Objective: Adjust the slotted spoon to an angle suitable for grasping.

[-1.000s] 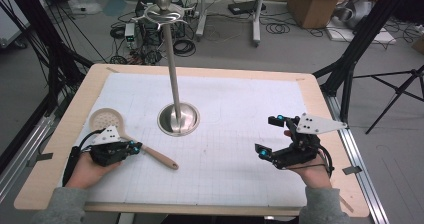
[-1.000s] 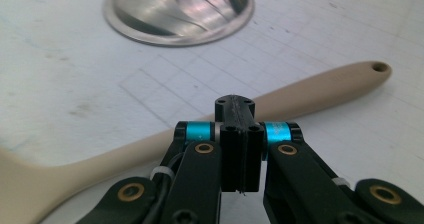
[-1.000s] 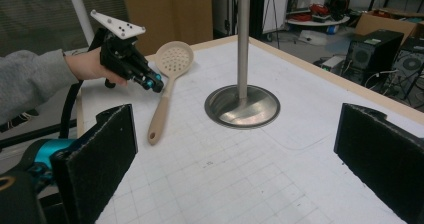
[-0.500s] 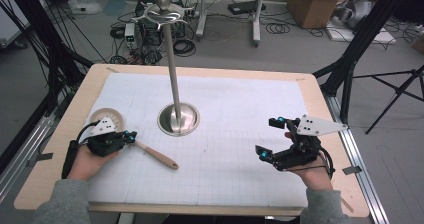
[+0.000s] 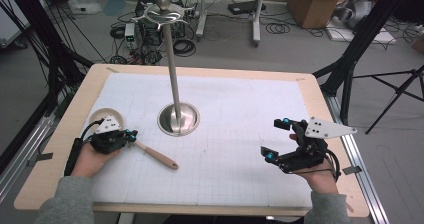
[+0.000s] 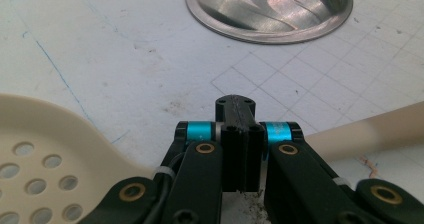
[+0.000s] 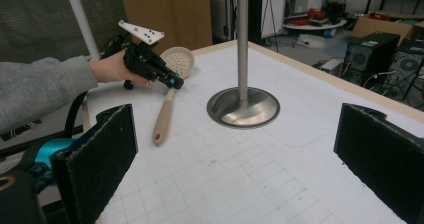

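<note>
A beige slotted spoon [image 5: 156, 155] lies on the white gridded mat [image 5: 235, 114], bowl at the left and handle pointing toward the near middle. My left gripper [image 5: 133, 134] sits low over the spoon's neck with its jaws pressed together. In the left gripper view the left gripper [image 6: 235, 109] shows nothing between its tips; the spoon's holed bowl [image 6: 40, 154] lies to one side and its handle [image 6: 370, 134] to the other. My right gripper [image 5: 275, 139] stands open at the near right, nothing between its pads [image 7: 100, 159]. It faces the spoon [image 7: 165, 109] and the left gripper [image 7: 175, 81].
A metal stand [image 5: 178, 118] with a round base and a tall pole topped by hooks [image 5: 162, 14] rises at the mat's middle left. The wooden table edge [image 5: 330, 114] borders the mat. Cables, boxes and tripod legs lie on the floor beyond.
The left gripper has shifted slightly toward the spoon's bowl and now covers part of it. The right gripper has stayed put and open.
</note>
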`<state>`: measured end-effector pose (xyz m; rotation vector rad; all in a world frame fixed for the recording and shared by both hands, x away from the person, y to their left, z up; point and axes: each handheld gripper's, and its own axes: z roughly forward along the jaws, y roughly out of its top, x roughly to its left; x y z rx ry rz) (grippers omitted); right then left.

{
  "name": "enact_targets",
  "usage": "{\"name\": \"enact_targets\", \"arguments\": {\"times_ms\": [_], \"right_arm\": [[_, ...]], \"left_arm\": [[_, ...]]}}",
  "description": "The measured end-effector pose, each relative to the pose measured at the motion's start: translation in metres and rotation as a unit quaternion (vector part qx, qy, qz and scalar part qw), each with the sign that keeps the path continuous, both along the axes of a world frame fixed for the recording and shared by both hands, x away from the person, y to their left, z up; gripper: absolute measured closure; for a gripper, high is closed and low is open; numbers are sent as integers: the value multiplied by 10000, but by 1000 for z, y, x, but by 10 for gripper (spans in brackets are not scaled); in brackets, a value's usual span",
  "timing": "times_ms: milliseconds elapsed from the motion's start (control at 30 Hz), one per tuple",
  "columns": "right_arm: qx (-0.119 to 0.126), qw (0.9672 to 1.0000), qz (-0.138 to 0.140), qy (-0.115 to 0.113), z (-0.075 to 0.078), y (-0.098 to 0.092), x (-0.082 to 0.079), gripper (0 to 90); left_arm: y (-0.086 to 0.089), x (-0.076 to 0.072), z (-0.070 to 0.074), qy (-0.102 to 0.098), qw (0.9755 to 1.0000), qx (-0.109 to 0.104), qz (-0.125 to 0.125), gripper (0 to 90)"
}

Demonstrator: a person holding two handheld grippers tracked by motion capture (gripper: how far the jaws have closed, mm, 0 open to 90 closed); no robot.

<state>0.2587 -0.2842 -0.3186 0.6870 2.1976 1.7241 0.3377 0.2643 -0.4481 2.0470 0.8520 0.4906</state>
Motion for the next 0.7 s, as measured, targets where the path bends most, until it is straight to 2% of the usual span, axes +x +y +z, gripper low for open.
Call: {"name": "enact_targets", "arguments": {"times_ms": [33, 100, 167, 367, 433, 700], "right_arm": [[-39, 10000, 13, 11, 0, 1, 0, 23], [-75, 10000, 46, 12, -1, 4, 1, 23], [-113, 9999, 46, 37, -1, 6, 2, 23], [-138, 9998, 151, 10, 0, 15, 8, 23], [-156, 9997, 188, -1, 0, 18, 11, 23], [-97, 9993, 364, -51, 1, 31, 21, 23]], "left_arm": [[0, 0, 0, 1, 10000, 7, -3, 897], [-1, -2, 1, 118, 9997, -70, 179, 897], [-1, -6, 2, 122, 9995, -66, 291, 897], [7, -17, 1, 174, 9993, -158, 294, 897], [10, -23, 1, 166, 9992, -79, 346, 897], [21, -42, 2, 152, 9989, -52, 446, 897]]}}
